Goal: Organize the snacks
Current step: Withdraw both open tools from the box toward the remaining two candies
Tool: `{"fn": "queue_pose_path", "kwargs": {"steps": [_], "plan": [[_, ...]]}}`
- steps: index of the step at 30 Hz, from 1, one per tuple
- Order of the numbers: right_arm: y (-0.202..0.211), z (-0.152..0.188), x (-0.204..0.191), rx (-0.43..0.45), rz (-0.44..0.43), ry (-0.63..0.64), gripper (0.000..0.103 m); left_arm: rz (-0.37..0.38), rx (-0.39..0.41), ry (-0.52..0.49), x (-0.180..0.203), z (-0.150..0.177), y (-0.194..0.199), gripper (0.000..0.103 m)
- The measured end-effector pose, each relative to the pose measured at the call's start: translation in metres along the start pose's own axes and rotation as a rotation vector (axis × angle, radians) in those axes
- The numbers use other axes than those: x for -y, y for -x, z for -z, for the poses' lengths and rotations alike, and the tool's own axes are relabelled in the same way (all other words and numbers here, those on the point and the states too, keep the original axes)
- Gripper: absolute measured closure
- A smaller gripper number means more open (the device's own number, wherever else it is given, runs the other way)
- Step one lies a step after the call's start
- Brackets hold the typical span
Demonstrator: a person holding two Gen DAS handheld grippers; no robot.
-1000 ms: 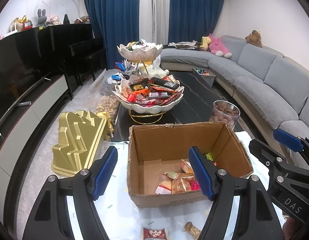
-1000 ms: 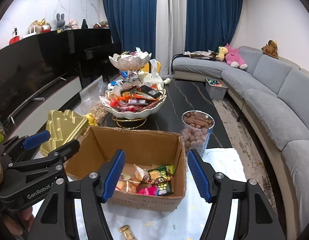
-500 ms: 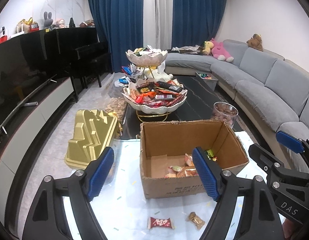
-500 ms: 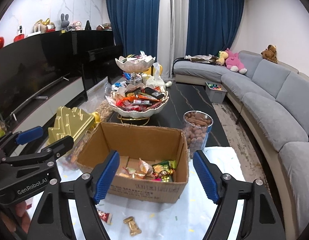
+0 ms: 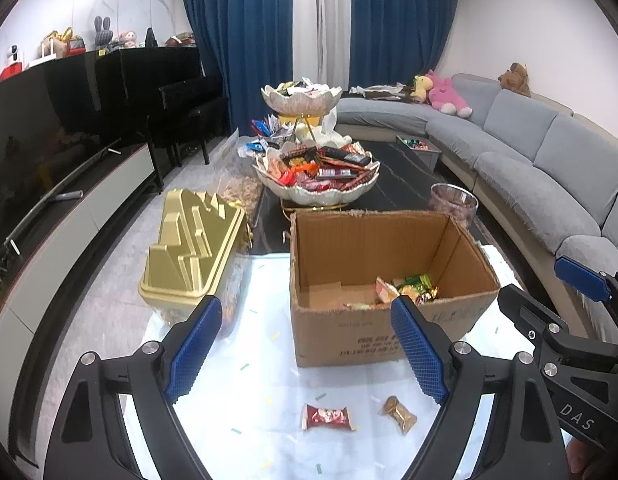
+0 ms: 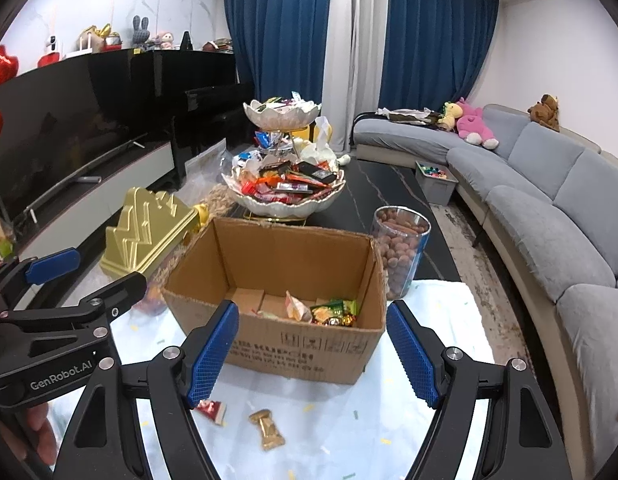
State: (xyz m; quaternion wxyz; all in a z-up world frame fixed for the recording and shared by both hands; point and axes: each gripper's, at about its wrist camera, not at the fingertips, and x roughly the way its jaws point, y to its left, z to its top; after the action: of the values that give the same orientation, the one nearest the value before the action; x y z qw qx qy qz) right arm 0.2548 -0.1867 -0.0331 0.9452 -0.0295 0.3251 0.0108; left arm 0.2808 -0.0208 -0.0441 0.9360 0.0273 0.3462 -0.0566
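Observation:
An open cardboard box point(image 5: 389, 320) point(image 6: 301, 344) stands on the pale table cover and holds several wrapped snacks point(image 5: 413, 286) point(image 6: 333, 314). In front of it, a red-wrapped candy point(image 5: 328, 417) point(image 6: 213, 408) and a gold-wrapped candy point(image 5: 399, 414) point(image 6: 267, 428) lie loose on the cover. My left gripper point(image 5: 305, 320) hovers short of the box above these candies. Its jaws are opening and nothing is between them. My right gripper point(image 6: 312, 316) also stands open and empty, facing the box's front wall.
A gold moulded tray point(image 5: 193, 248) rests to the left of the box. Behind the box is a two-tier bowl stand point(image 5: 317, 196) heaped with snacks. A glass jar of nuts point(image 6: 401, 248) stands at the back right. A grey sofa point(image 5: 549, 168) curves along the right, and a TV unit point(image 5: 89, 200) runs along the left.
Both grippers have drawn back from the box, which now sits farther off. The two loose candies have come into view in front of it. Both pairs of jaws have spread wider.

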Motion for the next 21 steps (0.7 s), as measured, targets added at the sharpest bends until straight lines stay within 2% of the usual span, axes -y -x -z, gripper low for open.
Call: {"fn": "queue_pose_path", "kwargs": {"steps": [21], "plan": [[-0.008, 0.053, -0.014, -0.047, -0.022, 0.068, 0.026, -0.005, -0.081, -0.017, 0.007, 0.056, -0.020, 0.016]]}}
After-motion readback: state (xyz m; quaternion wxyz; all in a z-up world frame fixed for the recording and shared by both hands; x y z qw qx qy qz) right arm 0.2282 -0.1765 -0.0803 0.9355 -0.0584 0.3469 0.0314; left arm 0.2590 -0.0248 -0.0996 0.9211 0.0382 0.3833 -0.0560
